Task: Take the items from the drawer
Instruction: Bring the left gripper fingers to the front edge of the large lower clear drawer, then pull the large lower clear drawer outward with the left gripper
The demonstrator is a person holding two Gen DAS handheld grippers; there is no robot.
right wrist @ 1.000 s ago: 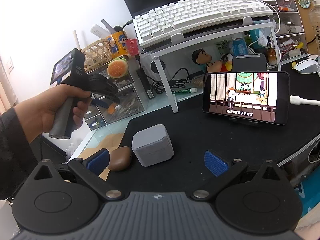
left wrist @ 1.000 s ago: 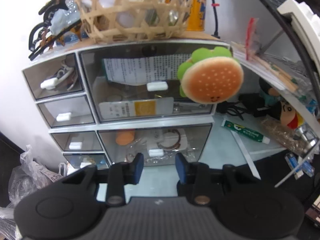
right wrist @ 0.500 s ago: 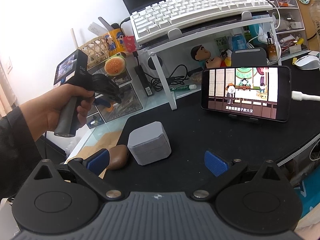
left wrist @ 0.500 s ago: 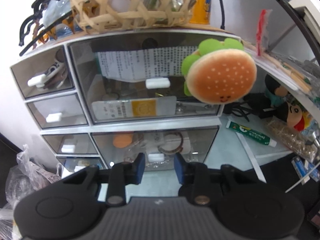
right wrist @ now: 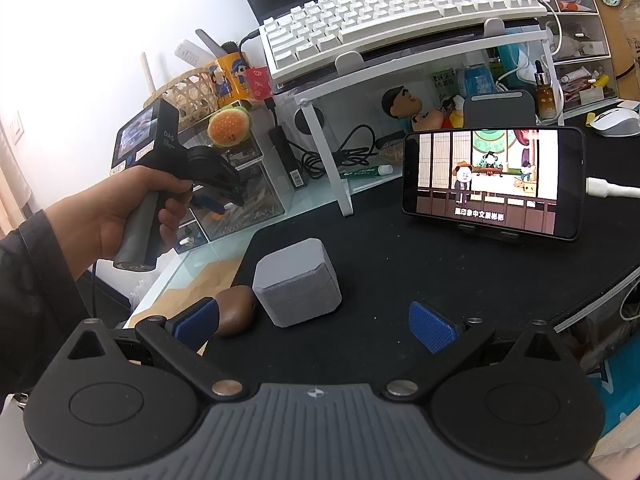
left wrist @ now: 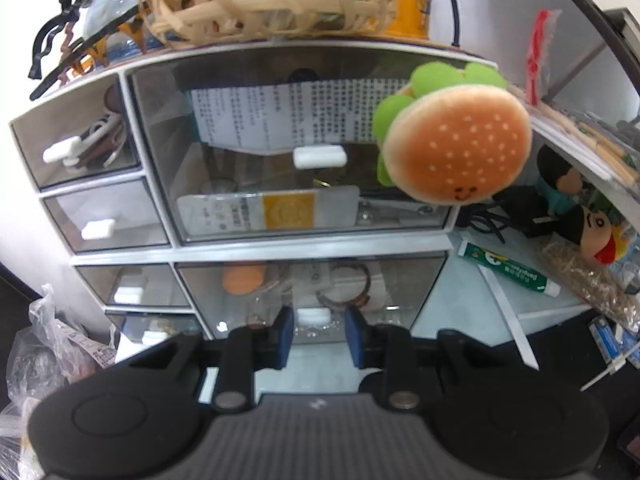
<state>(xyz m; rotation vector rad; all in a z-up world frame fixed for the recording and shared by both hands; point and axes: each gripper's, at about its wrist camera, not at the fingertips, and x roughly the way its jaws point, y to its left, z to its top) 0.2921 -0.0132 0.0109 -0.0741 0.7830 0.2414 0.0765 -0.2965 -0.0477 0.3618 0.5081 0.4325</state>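
A clear-fronted drawer unit [left wrist: 120, 254] with a white frame fills the left wrist view. Its lower wide drawer [left wrist: 404, 280] is closed and holds an orange oval thing [left wrist: 242, 280] and a brown ring [left wrist: 348, 282]. The drawer's white handle [left wrist: 314, 315] lies between the fingers of my left gripper [left wrist: 319, 334]. The jaws are closing, and a thin gap still shows on each side of the handle. In the right wrist view a hand holds the left gripper [right wrist: 222, 204] against the drawer unit [right wrist: 256, 200]. My right gripper [right wrist: 314, 326] hangs open over the black mat [right wrist: 400, 264], holding nothing.
A burger plush [left wrist: 452, 148] hangs in front of the upper wide drawer. A woven basket [left wrist: 256, 4] sits on top of the unit. A grey box [right wrist: 298, 282] and a brown oval object [right wrist: 236, 310] lie near my right gripper. A phone [right wrist: 492, 184] stands on the mat.
The left gripper has moved closer to the drawer unit and its jaws have narrowed around the lower drawer's handle. The right gripper has stayed still.
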